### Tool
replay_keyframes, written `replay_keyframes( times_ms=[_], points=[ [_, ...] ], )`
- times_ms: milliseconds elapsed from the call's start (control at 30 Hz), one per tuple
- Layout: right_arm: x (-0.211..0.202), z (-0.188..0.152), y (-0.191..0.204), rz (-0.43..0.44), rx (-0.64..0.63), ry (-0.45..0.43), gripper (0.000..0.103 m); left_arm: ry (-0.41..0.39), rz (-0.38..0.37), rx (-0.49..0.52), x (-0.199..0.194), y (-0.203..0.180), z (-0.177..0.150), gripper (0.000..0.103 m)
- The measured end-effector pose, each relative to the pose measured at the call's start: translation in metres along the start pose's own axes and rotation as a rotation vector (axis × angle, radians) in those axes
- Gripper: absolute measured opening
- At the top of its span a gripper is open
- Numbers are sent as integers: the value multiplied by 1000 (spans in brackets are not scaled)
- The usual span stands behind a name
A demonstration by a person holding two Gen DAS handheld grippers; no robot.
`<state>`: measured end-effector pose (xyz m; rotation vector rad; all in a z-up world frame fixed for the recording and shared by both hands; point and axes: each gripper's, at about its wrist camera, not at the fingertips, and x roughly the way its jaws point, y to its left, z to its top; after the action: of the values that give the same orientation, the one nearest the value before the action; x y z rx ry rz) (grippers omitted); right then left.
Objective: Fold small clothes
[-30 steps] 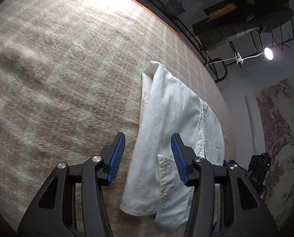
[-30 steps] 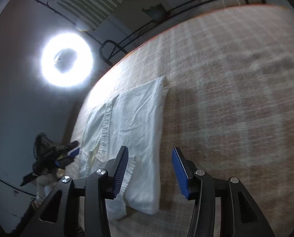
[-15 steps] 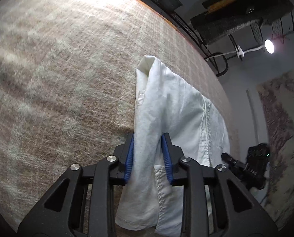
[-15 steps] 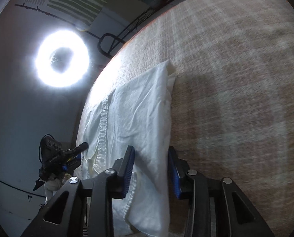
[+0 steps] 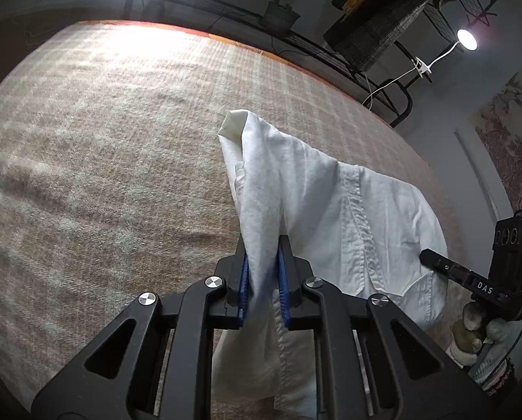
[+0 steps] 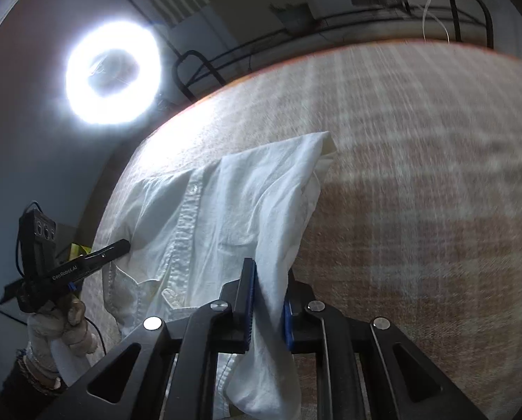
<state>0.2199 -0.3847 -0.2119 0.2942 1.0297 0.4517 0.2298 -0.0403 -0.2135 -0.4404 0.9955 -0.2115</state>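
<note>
Closest to me, my left gripper (image 5: 263, 281), black with blue ribbed pads, is closing on a bunched edge of the small white cotton button-up shirt (image 5: 331, 217), and the cloth is already pinched between the pads. My right gripper (image 6: 268, 302) is doing the same on the opposite side edge, its jaws closing with a fold of the same shirt squeezed between them.

The shirt is lifted at both pinched edges and hangs down below the fingers, while its far part, the collar end, lies on the beige checked woven blanket (image 5: 103, 161).

I judge the shirt light, soft and limp. It will sag and crease wherever I do not support it, and it seems not slippery against the ribbed pads. The doubled side edges, where I hold now, look to me the good places, because single layers near the button placket (image 5: 361, 217) could slide apart.
</note>
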Motion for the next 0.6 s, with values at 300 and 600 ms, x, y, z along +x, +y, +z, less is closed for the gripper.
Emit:
replay_keyframes(
  times_ms=[300,600],
  points=[
    [-27,0,46,-130,-165,-40,10,-47,-36,94,-26,-35,-4,12],
    [-74,-16,71,-217,-304,-105,10,-63,-125,187,-36,-100,-13,12]
  ],
)
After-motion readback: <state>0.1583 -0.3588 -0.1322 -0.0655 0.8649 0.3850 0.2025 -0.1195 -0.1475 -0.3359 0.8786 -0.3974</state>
